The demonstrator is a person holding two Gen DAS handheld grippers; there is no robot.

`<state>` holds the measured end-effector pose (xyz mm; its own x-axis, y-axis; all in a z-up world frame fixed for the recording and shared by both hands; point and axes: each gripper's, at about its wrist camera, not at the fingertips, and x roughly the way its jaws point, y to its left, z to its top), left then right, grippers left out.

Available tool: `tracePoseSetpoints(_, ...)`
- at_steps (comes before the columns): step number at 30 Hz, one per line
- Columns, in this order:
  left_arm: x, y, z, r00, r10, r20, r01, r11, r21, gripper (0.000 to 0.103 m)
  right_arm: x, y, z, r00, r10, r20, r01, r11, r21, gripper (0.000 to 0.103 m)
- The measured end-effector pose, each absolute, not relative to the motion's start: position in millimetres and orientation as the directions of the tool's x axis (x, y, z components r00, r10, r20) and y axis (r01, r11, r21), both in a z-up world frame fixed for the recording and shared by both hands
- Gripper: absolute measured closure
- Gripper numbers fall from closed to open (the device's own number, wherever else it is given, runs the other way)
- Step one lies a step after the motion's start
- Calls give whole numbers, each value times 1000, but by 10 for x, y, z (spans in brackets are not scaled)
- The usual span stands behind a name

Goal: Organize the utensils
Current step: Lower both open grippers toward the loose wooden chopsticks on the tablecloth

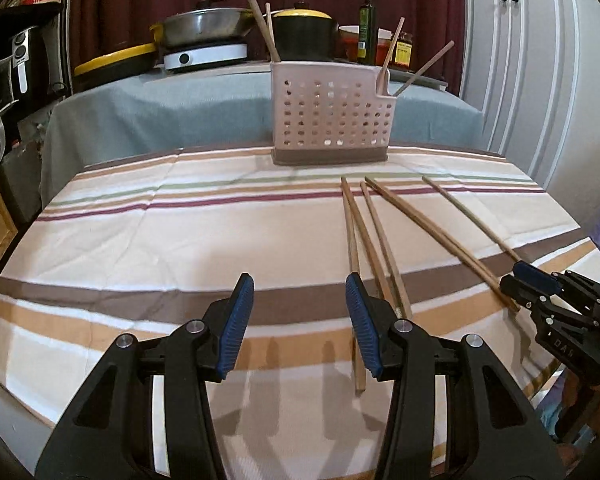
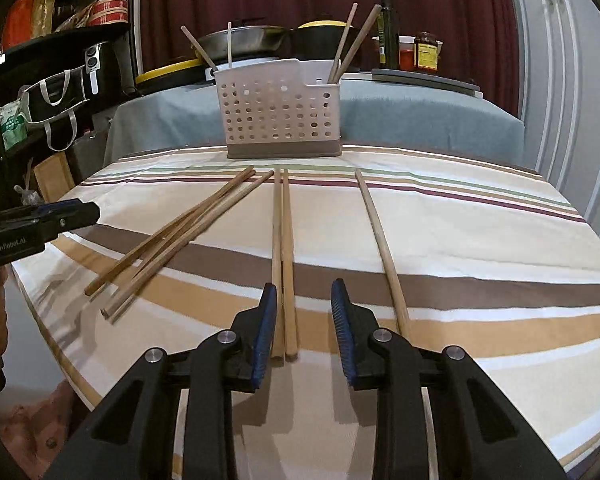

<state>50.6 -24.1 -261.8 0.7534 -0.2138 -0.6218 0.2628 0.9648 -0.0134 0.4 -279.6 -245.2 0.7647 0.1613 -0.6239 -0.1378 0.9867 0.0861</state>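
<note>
Both tools gape empty: the left tool point(image 1: 300, 320) beside three chopsticks point(image 1: 374, 240), the right tool point(image 2: 304, 328) over a chopstick pair point(image 2: 283, 240) on the counter point(image 2: 480, 240).

Black claw point(image 1: 300, 320) frames, ribbed blue pads point(image 1: 236, 328) (silver screws), white lettering

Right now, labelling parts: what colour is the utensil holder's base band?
Grey-brown base band; the right wrist view shows it best.

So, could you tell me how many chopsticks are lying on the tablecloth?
6: three crossing chopsticks at left, a side-by-side pair in the middle, one single chopstick at right. None seem hidden.
</note>
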Motion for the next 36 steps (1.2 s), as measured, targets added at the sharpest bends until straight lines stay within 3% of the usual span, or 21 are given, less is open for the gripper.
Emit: tracePoseSetpoints(36,505,-361,-2759,717,-236,-656,279,959,-41,56,29,-2826,-2496,756,147,-637,-125,989,80,74)
